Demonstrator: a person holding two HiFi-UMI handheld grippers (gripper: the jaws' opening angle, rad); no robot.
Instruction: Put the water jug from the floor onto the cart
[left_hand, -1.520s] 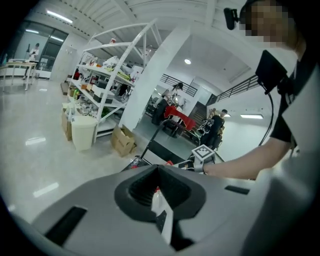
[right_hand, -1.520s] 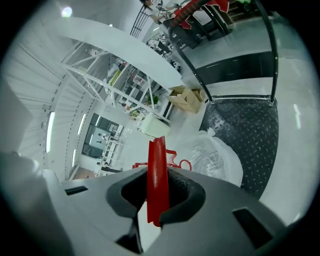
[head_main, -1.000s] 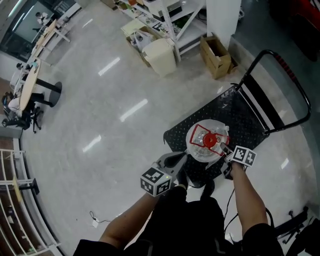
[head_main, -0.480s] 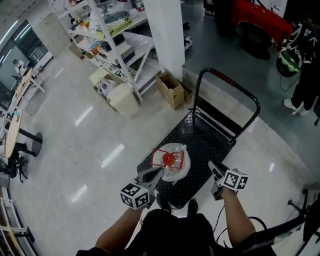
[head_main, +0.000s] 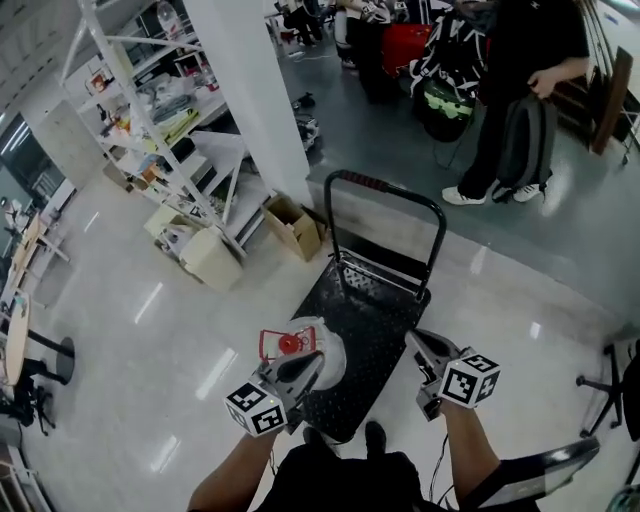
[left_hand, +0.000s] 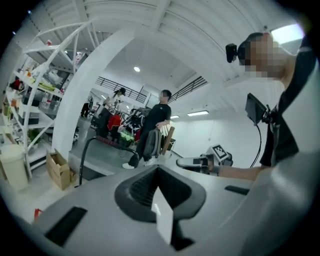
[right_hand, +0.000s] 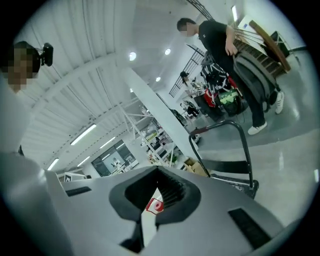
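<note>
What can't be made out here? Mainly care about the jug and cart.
- Water jug base: in the head view the left gripper covers it, so whether it sits fully on the cart deck is unclear.
- Right gripper view: the shut right gripper hides the jug but for a red-and-white scrap.
- Cart near edge: in the head view it is hidden by the person's shoes.

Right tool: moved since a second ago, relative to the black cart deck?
Yes. The right tool left the clear red-capped water jug and now hovers beside the right edge of the black cart deck; its jaws just closed, empty.
</note>
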